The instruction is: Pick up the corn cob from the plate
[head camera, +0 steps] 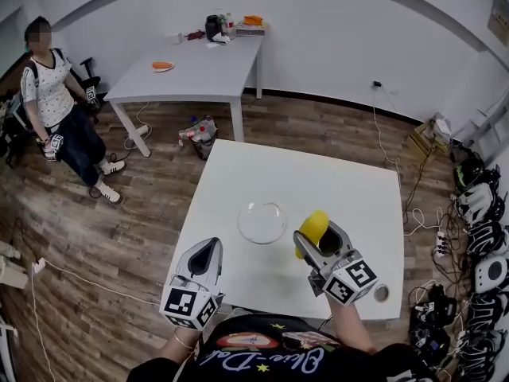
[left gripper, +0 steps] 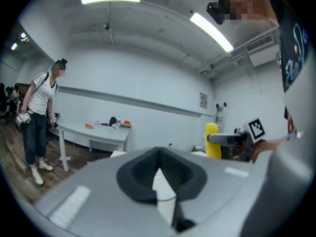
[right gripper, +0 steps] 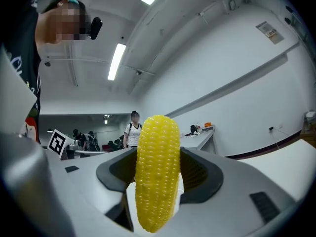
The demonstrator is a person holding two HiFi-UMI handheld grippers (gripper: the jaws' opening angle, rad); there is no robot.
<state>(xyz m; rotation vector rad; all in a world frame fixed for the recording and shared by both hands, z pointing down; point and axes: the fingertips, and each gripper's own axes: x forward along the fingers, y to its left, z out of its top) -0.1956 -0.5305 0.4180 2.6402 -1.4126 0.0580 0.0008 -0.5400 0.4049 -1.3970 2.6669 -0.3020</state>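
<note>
Corn off the plate: my right gripper (head camera: 320, 241) has its fingers clamped on the corn cob (right gripper: 157, 167). It holds the cob in the air just right of the clear glass plate (head camera: 243, 216), which lies bare near the middle of the white counter (head camera: 350, 185). In the right gripper view the cob stands nearly upright between the fingers, its tip poking out past them. They grip it across the body rather than at an end, I judge so that it cannot swing or slip. My left gripper (head camera: 205, 255) hangs over the counter's near left edge with its fingers together on nothing. It is parked well apart from the plate, presumably to leave the right side room to work. A person (head camera: 56, 110) stands on the wooden floor at far left. By my reading the pick is done, and only a steady hold is needed now.
</note>
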